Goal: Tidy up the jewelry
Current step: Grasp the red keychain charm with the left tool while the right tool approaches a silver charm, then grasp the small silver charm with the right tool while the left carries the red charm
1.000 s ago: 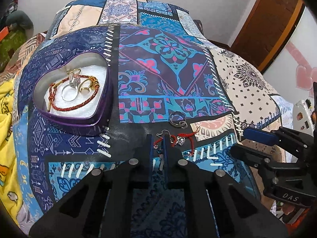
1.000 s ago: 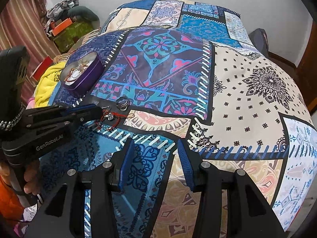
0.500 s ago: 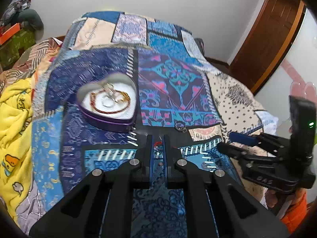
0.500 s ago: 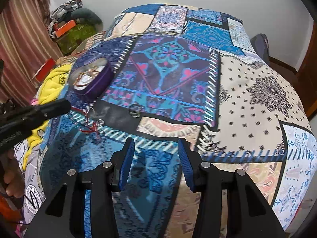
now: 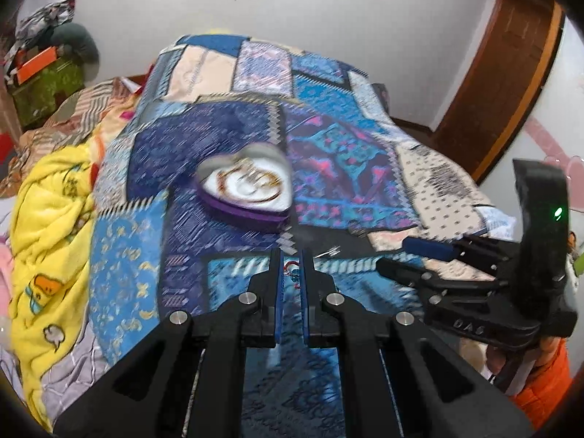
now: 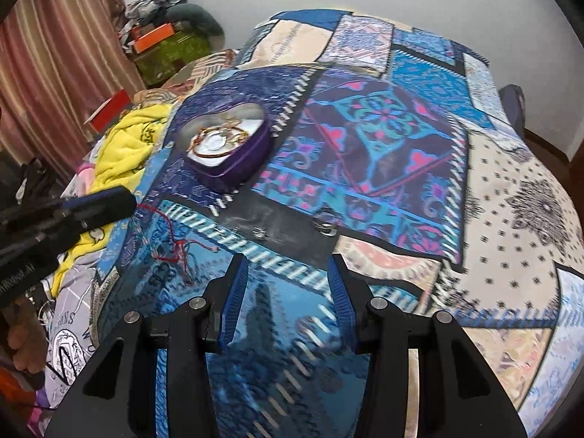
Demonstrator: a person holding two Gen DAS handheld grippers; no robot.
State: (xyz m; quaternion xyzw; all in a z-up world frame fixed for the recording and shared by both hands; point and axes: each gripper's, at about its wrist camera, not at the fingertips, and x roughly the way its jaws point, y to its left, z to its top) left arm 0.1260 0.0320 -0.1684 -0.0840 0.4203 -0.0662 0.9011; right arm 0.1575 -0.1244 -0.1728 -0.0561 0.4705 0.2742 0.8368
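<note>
Your left gripper (image 5: 291, 260) is clamped on the red-string bracelet (image 6: 171, 244), dangling above the bed (image 6: 511, 189); your right gripper (image 6: 288, 273) stands apart, empty; the heart-shaped tin (image 6: 233, 160) sits beyond.

Bedspread: a patchwork bedspread (image 6: 368, 135) in blues, purples, pinks and cream covers the bed, with white stitch-like marks along its seams.
Blanket: a rumpled yellow blanket (image 5: 51, 215) with cartoon prints lies along the bed's left edge.
Door: a brown wooden door (image 5: 511, 73) stands at the right, set in a white wall (image 5: 328, 11).
Curtain: a striped pinkish curtain (image 6: 62, 47) hangs at the left.
Clutter: an orange box (image 6: 153, 36) sits atop a green box (image 6: 171, 56) in the far corner.
</note>
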